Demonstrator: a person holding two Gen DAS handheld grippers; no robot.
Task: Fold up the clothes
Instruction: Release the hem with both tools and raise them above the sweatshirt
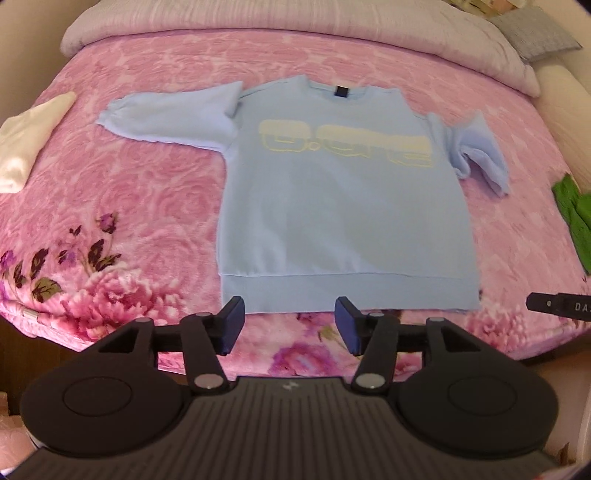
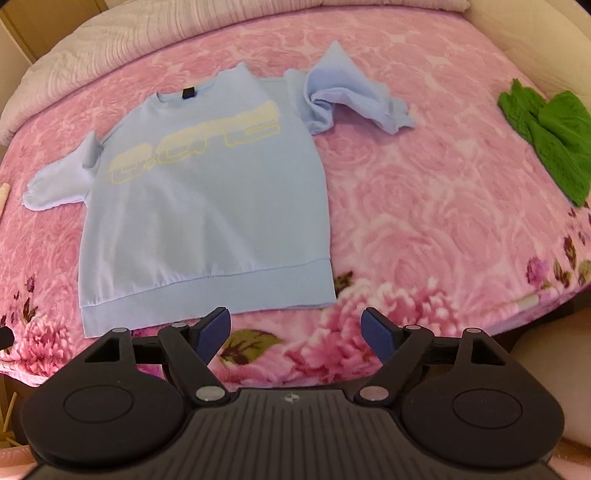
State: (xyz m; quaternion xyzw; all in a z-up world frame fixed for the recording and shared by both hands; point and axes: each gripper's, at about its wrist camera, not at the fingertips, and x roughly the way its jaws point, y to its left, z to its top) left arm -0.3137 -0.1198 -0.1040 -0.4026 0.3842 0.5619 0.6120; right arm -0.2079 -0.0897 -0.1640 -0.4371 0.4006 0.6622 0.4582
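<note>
Lying face up on the pink floral blanket (image 1: 140, 206) of the bed, a light blue sweatshirt (image 1: 343, 221) spread flat, long axis running from the ribbed hem at the near bed edge up to the collar, which points away toward the pale quilt (image 1: 332, 22) at the head of the bed. Starting at the far left of the left wrist view: a folded white garment (image 1: 26, 144) near the blanket's left edge, well apart from the sweatshirt. Next, the left sleeve stretched out sideways and fairly flat, cuff aimed left. Then the chest with a pale yellow blurred print, its lettering too soft to read, and a dark label at the neckline. Further right, the right sleeve bunched and folded on itself beside the shoulder, cuff hanging toward the near side. Beyond that, a green knitted garment (image 2: 546, 140) at the right edge of the bed, apart from the sweatshirt. Hovering over the hem's left part, the left claw (image 1: 290, 325), parted about halfway, nothing between its blue pads. Hanging over bare blanket just right of the hem's right corner, the right claw (image 2: 295, 334), spread wider, likewise gripping nothing. In the right wrist view, sweatshirt appearing slanted, collar tilted up and to the right.
</note>
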